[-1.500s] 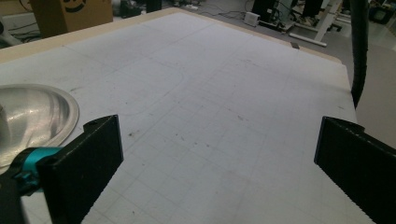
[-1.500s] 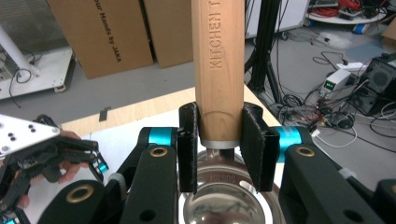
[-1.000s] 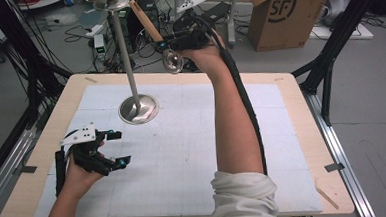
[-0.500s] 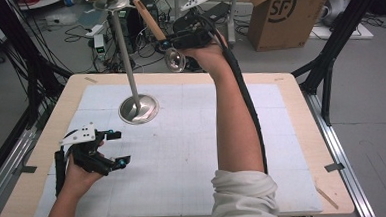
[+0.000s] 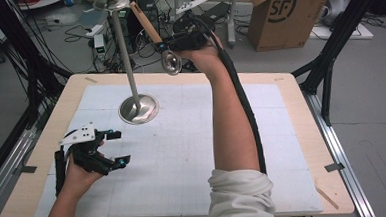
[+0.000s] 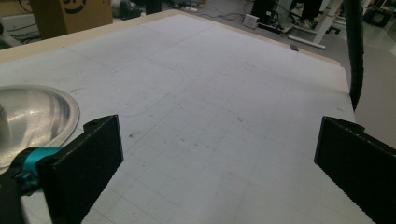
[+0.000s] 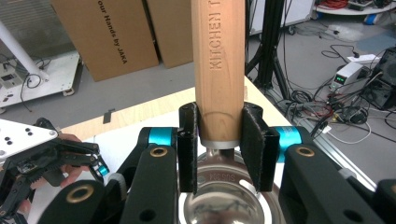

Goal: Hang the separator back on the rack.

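- Fingers point(image 7: 254, 144) of the right gripper point(image 5: 180, 39) pinch the wooden handle of a steel ladle point(image 5: 171, 62) just above its metal ferrule, held raised beyond the far edge of the table point(image 5: 303, 148), near the top of a steel stand point(image 5: 123, 47).
- Grip sits low on the smooth round handle; the wood could twist or slide between the pads, letting the bowl swing.
- Tilted as it is, the ladle could knock the stand's post or top if brought closer carelessly; the tall stand may rock on its dished base point(image 5: 138, 109).
- Left gripper point(image 5: 114, 148) rests spread wide on the mat, nothing between its jaws, near the base but too far to steady it.
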Available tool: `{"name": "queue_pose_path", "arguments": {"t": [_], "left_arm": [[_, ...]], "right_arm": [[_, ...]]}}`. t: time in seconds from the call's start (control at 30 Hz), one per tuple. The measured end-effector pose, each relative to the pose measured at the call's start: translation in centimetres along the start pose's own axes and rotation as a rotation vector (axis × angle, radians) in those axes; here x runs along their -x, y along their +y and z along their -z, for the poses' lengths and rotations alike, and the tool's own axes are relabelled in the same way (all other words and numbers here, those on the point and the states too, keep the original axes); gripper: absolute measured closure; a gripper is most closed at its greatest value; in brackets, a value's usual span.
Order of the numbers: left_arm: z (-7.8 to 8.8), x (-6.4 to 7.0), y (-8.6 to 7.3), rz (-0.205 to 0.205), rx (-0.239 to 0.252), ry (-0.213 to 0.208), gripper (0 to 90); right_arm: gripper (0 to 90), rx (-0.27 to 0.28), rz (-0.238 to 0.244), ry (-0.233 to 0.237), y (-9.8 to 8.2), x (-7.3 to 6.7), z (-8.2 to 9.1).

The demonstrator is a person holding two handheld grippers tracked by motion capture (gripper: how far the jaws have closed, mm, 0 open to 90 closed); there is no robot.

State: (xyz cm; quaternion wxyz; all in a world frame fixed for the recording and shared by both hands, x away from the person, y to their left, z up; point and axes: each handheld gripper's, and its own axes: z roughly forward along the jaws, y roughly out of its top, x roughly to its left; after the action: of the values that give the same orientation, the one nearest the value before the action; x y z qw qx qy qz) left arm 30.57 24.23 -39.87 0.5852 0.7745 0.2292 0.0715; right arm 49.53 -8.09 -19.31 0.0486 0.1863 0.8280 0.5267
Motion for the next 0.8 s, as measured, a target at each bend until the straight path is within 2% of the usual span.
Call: {"name": "queue_pose_path", "arguments": {"t": [0.5,0.8], "left_arm": [[0.0,0.0,0.0,-0.002,0.0,-0.002,1.8],[0.1,-0.1,0.0,-0.001,0.006,0.0,1.7]], "right_arm": [[69.5,-0.029,0.019,0.034,0.2,-0.9,-2.1],[69.5,-0.042,0.023,0.036,0.3,-0.9,-3.3]]}}
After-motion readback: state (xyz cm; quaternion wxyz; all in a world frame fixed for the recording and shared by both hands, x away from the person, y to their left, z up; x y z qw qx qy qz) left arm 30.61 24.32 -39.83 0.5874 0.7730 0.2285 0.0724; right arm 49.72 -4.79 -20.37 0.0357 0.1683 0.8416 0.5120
